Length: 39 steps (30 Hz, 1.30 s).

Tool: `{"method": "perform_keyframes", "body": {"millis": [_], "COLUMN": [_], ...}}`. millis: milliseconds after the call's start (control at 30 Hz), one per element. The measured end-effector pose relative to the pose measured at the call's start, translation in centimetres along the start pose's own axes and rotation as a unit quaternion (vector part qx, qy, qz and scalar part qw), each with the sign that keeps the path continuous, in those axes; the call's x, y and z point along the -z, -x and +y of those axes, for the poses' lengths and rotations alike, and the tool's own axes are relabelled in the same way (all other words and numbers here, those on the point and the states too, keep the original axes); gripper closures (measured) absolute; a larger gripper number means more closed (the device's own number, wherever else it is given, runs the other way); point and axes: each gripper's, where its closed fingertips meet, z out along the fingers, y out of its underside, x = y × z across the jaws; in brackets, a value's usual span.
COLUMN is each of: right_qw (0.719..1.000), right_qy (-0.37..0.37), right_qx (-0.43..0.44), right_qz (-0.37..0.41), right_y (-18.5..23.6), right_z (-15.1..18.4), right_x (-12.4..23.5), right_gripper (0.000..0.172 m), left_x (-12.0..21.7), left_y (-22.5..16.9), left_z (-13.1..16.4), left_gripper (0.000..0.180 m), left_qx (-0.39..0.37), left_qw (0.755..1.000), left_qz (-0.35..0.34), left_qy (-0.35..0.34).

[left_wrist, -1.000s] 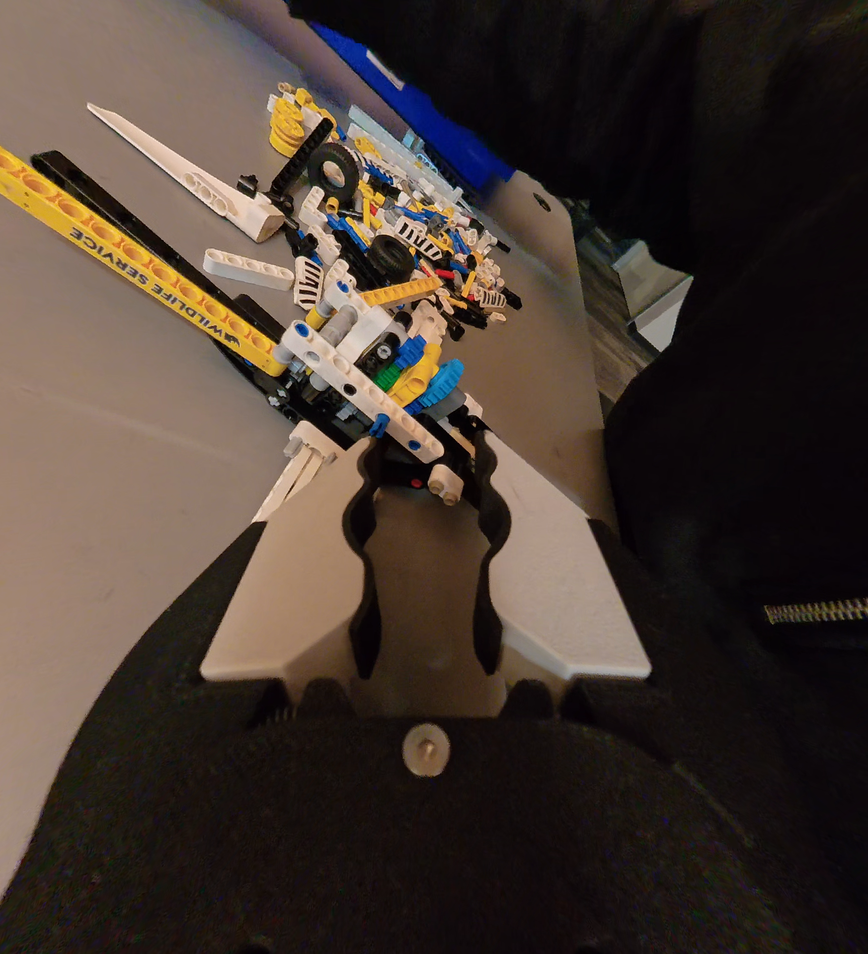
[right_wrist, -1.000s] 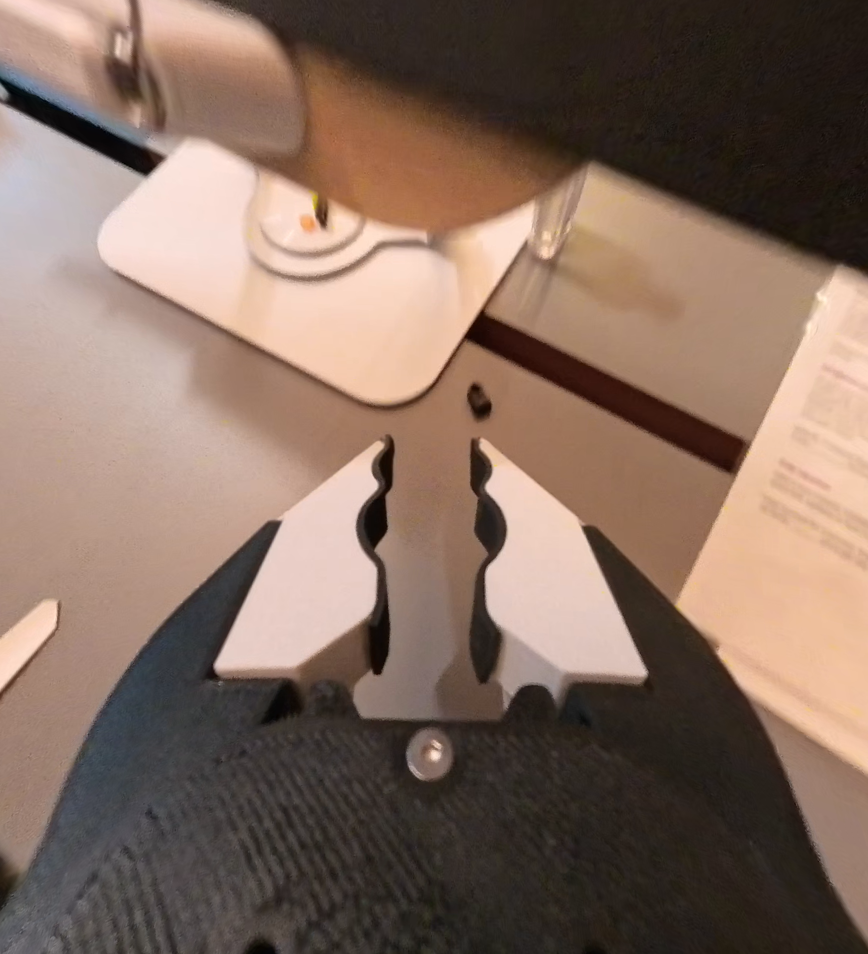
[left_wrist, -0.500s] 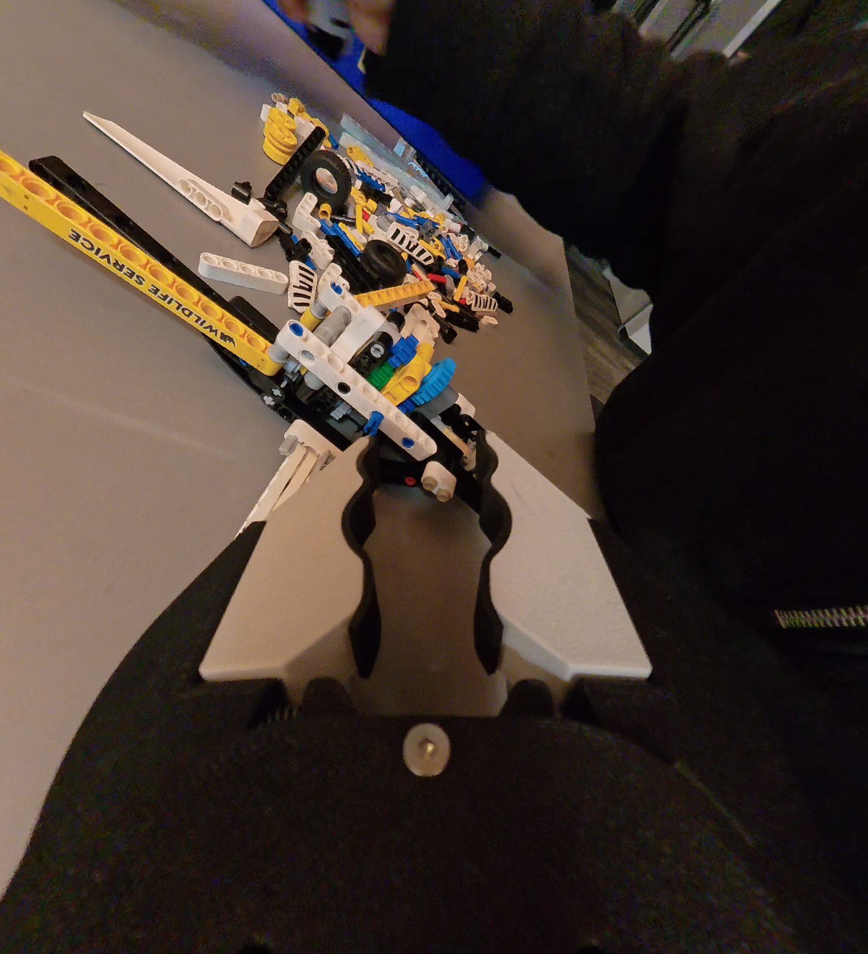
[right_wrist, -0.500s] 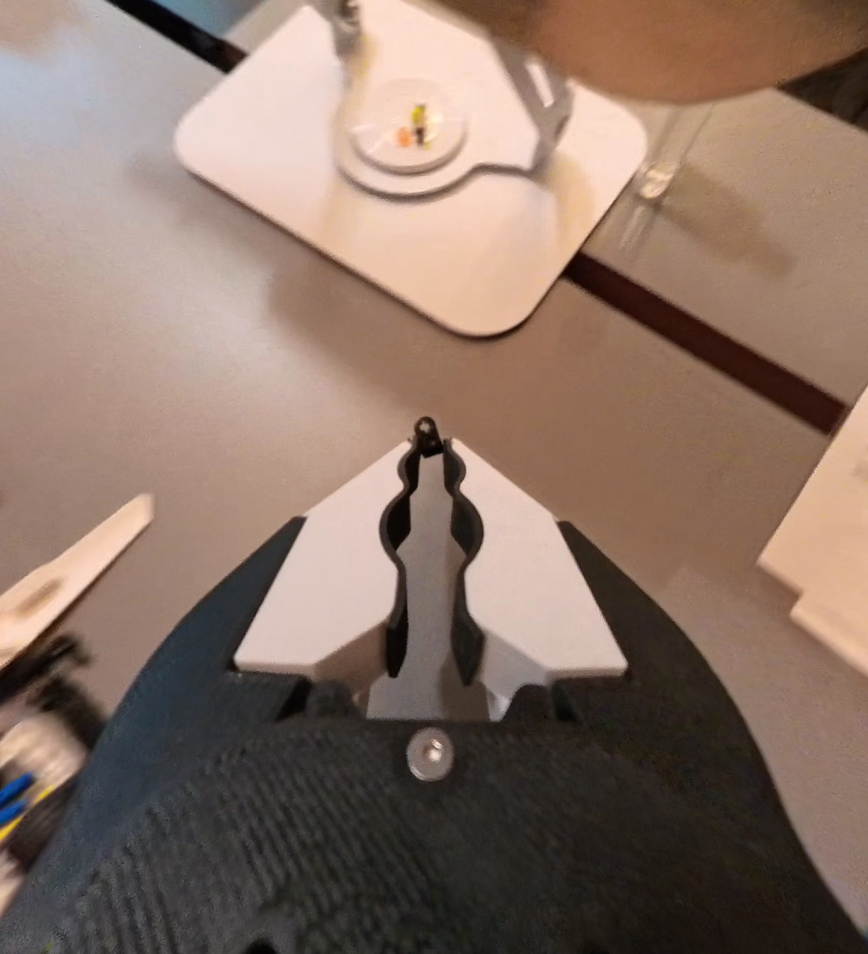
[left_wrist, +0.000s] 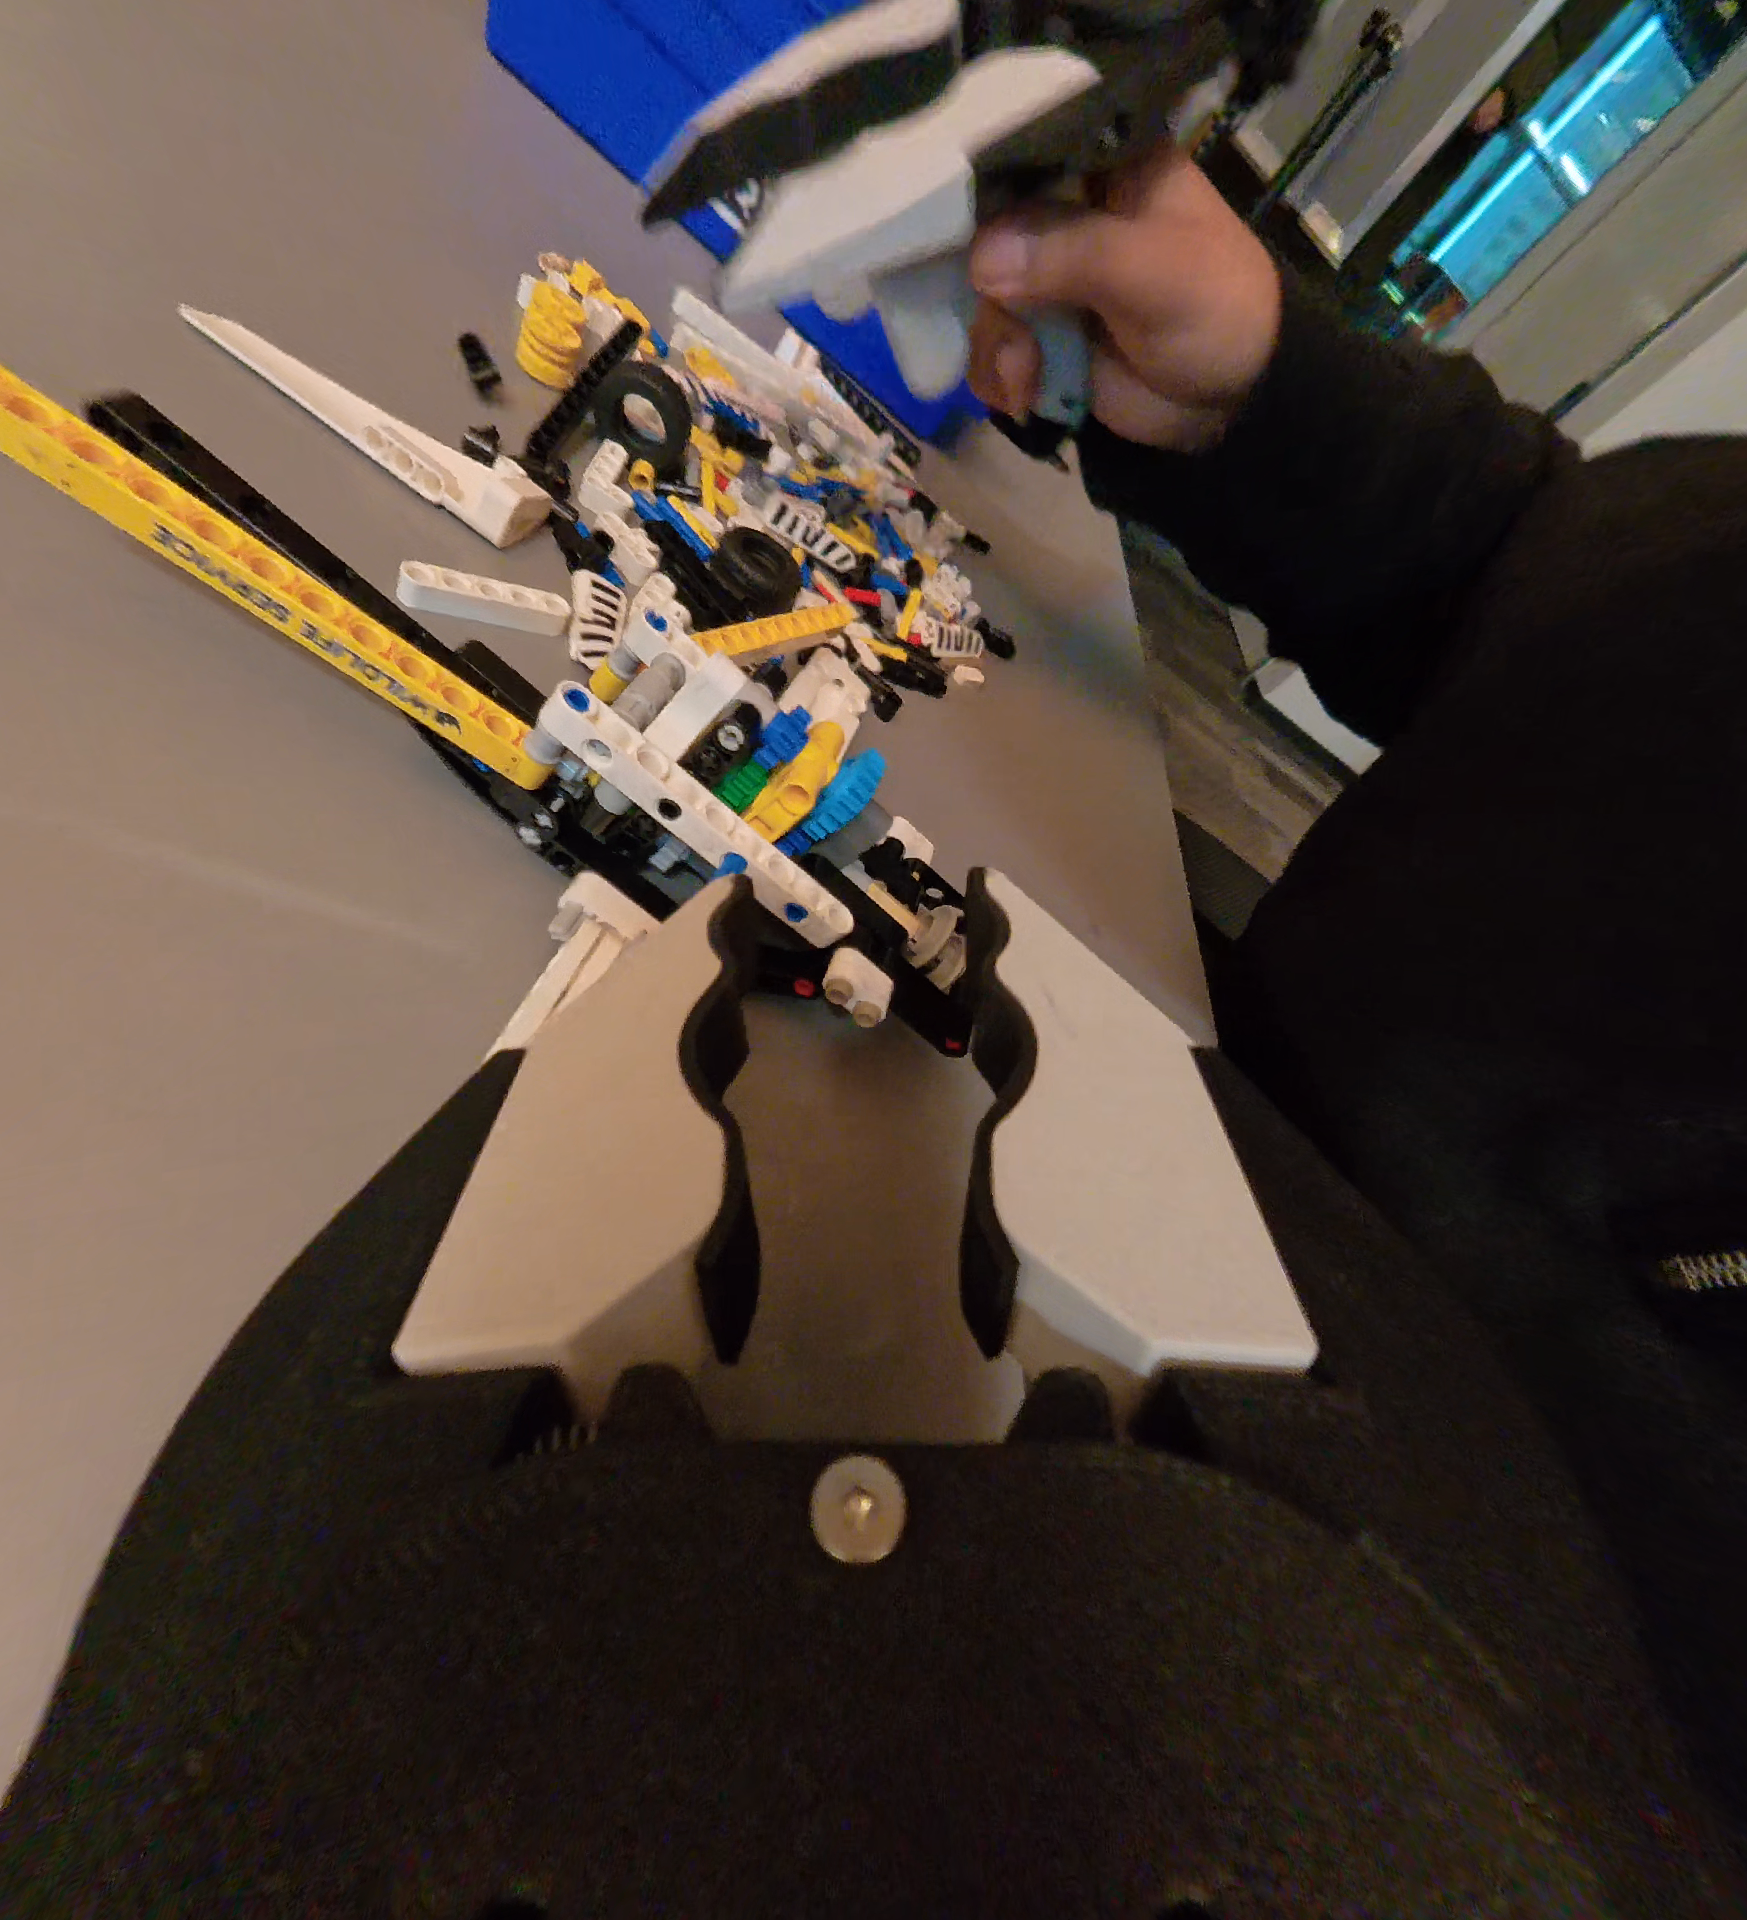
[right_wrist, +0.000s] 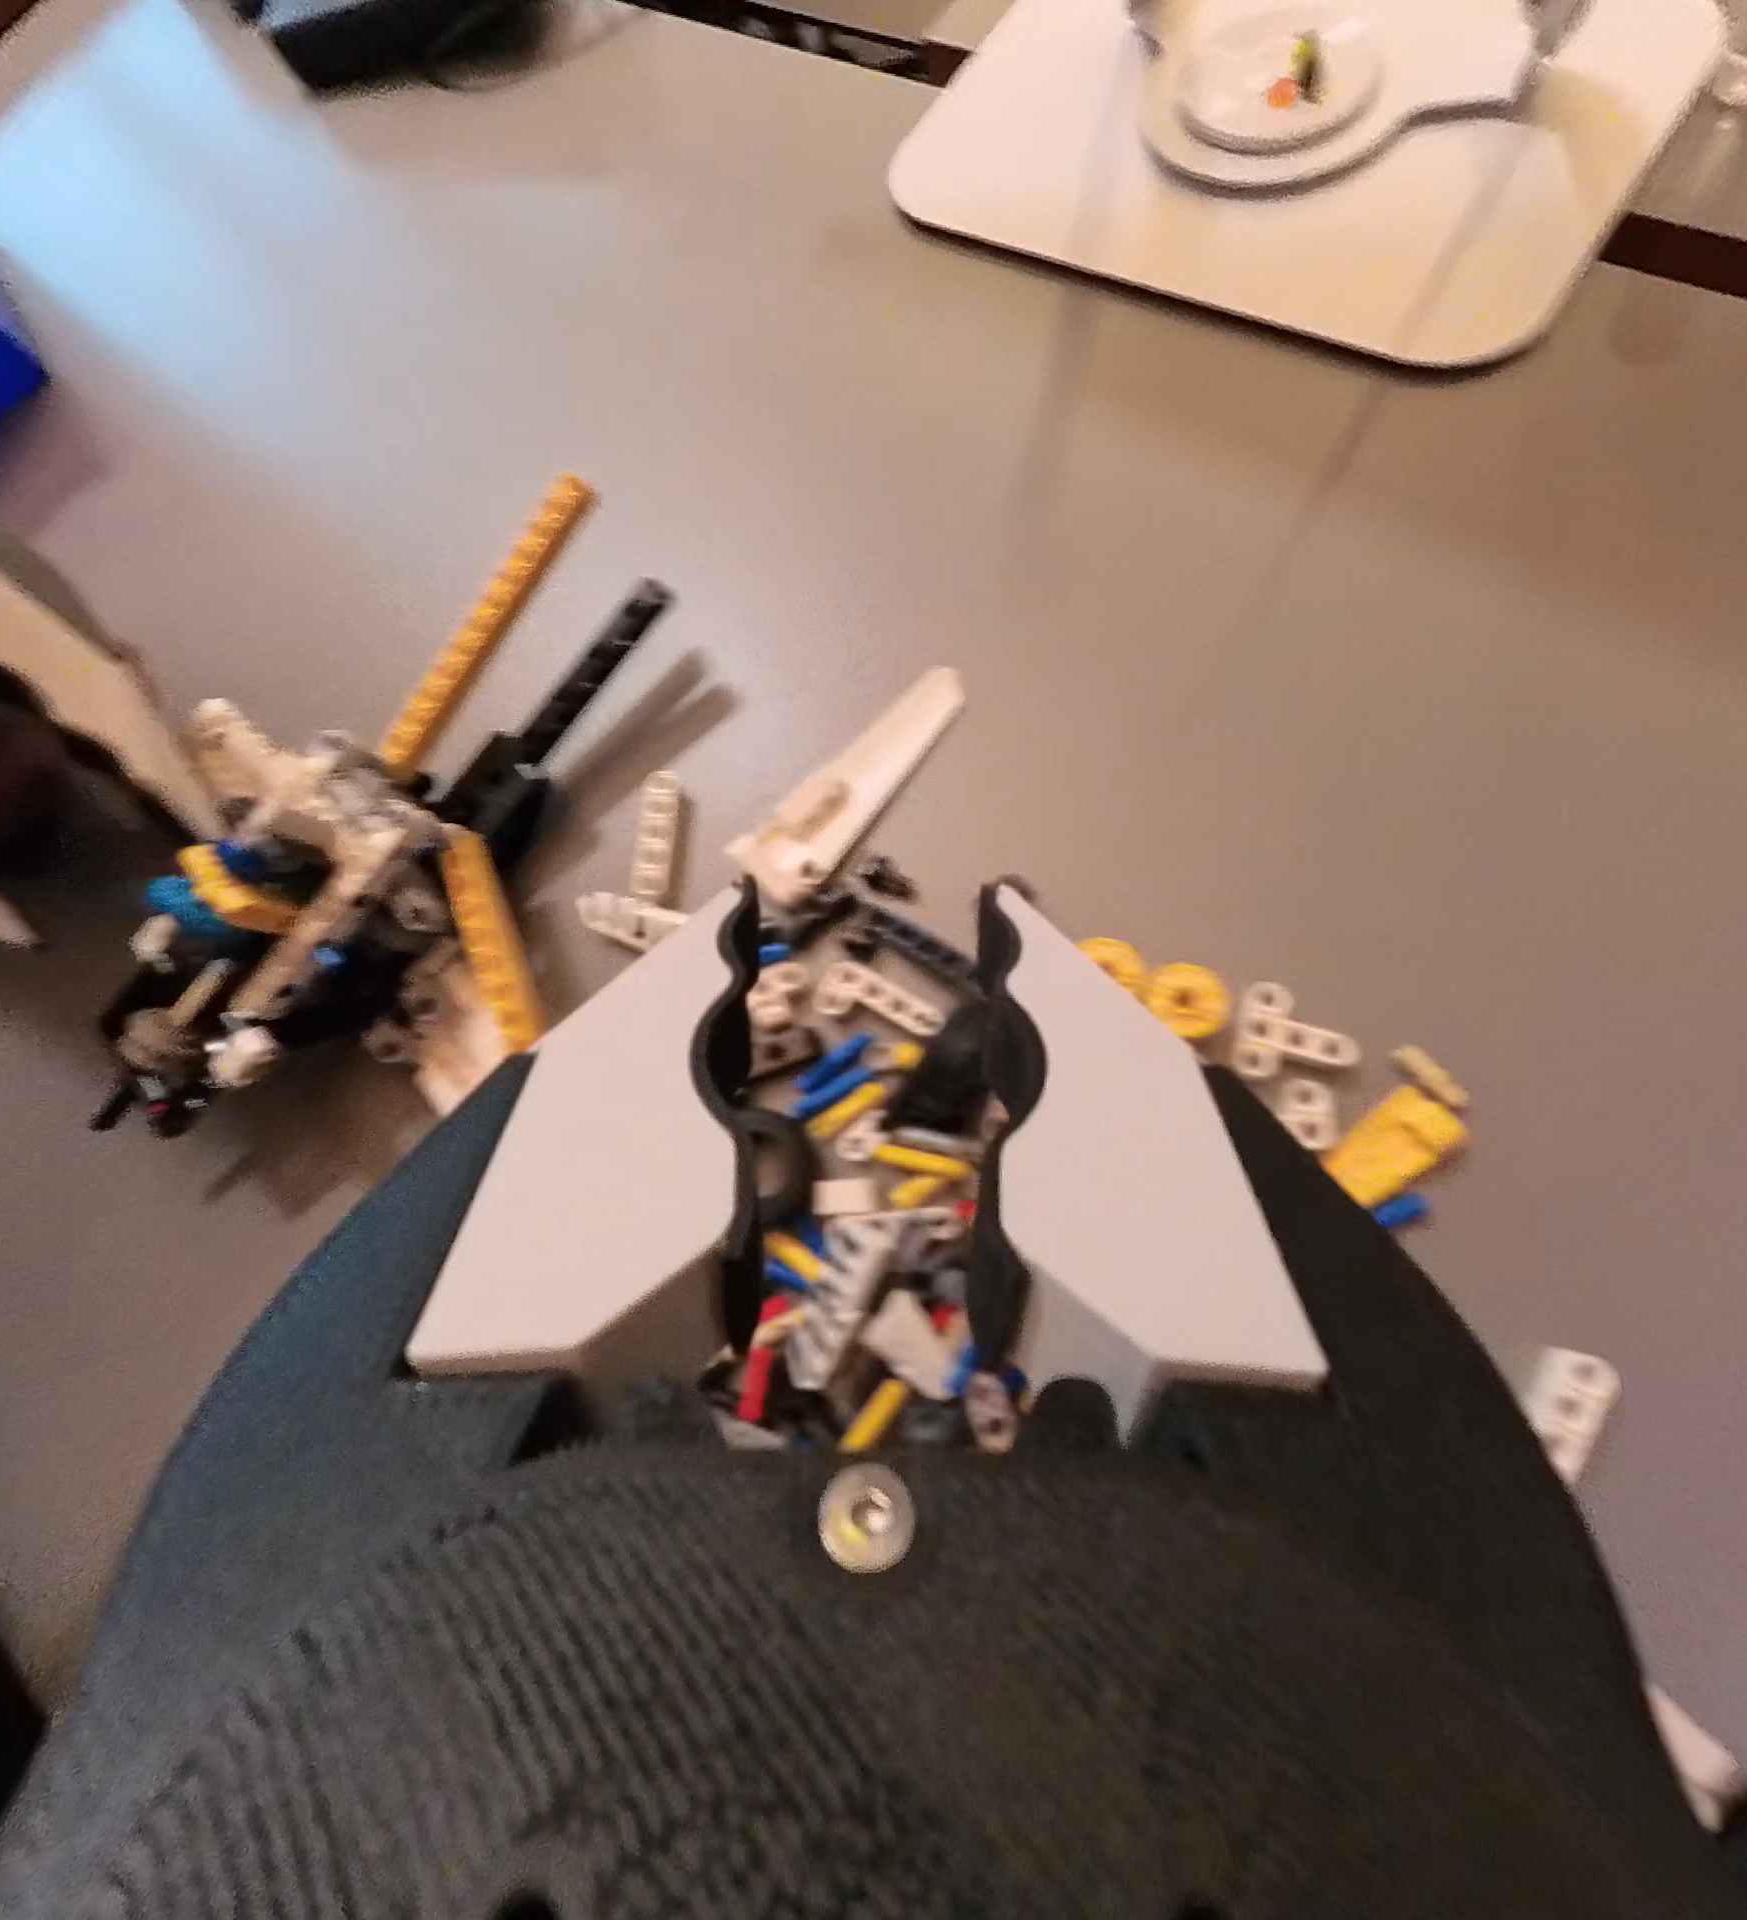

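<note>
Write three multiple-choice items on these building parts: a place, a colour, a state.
1. The long white tapered piece lies: A) in the blue box; B) on the table beside the loose pile; C) on the white base.
2. The long lettered beam on the model is: A) red; B) green; C) yellow.
3. The right tool is: A) open above the loose pile; B) shut on a wheel; C) shut on the beam.
B: it rests flat at the pile's edge. C: plainly yellow. A: its fingers stand apart, with parts showing between them.
</note>
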Motion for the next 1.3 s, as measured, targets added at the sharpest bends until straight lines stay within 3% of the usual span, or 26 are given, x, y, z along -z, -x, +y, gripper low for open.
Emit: {"method": "perform_keyframes", "body": {"millis": [200, 267, 367, 467, 633, 733, 867, 1000, 1067, 1133, 1300], "right_qw": [0.996, 0.996, 0.999, 1.0, 1.0, 0.998, 0.973, 0.909, 0.882, 0.885, 0.92], "right_qy": [-0.022, -0.032, -0.039, -0.023, -0.003, 0.009, 0.028, 0.056, 0.009, -0.017, -0.059], "right_qx": [0.083, 0.076, 0.027, -0.004, 0.001, 0.026, 0.107, 0.28, 0.369, 0.391, 0.314], "right_qz": [-0.018, -0.015, 0.002, 0.013, 0.0, -0.053, -0.202, -0.304, -0.293, -0.251, -0.228], "right_y": [11.6, 14.1, 15.1, 14.8, 14.8, 17.1, 23.3, 26.5, 26.0, 24.3, 24.1], "right_z": [0.6, 1.2, 1.9, 2.6, 1.9, 1.4, 1.3, 1.7, 0.4, -1.7, -4.0], "right_x": [-1.5, -2.5, -3.8, -5.1, -6.4, -7.5, -8.9, -9.4, -9.5, -9.2, -6.4], "right_gripper": [0.124, 0.112, 0.099, 0.093, 0.114, 0.115, 0.115, 0.115, 0.119, 0.13, 0.125], "left_x": [2.3, 2.4, 3.0, 4.9, 8.7, 10.7, 15.1, 17.4, 17.2, 17.0, 15.3], "left_y": [3.0, 4.1, 5.1, 5.7, 6.5, 6.2, 5.2, 3.3, 2.4, 2.4, 2.3], "left_z": [-1.3, -0.7, -0.6, -2.5, -5.2, -6.5, -9.2, -10.6, -10.3, -9.7, -7.5], "left_gripper": [0.135, 0.132, 0.13, 0.132, 0.132, 0.131, 0.131, 0.133, 0.137, 0.136, 0.132], "left_qx": [-0.025, -0.029, -0.041, -0.058, -0.051, -0.071, -0.124, -0.146, -0.157, -0.142, -0.101], "left_qw": [0.995, 0.992, 0.985, 0.976, 0.966, 0.96, 0.934, 0.925, 0.936, 0.947, 0.976], "left_qz": [-0.092, -0.122, -0.165, -0.206, -0.237, -0.244, -0.28, -0.253, -0.218, -0.199, -0.145], "left_qy": [-0.023, -0.001, 0.01, -0.029, -0.093, -0.116, -0.186, -0.241, -0.229, -0.208, -0.128]}}
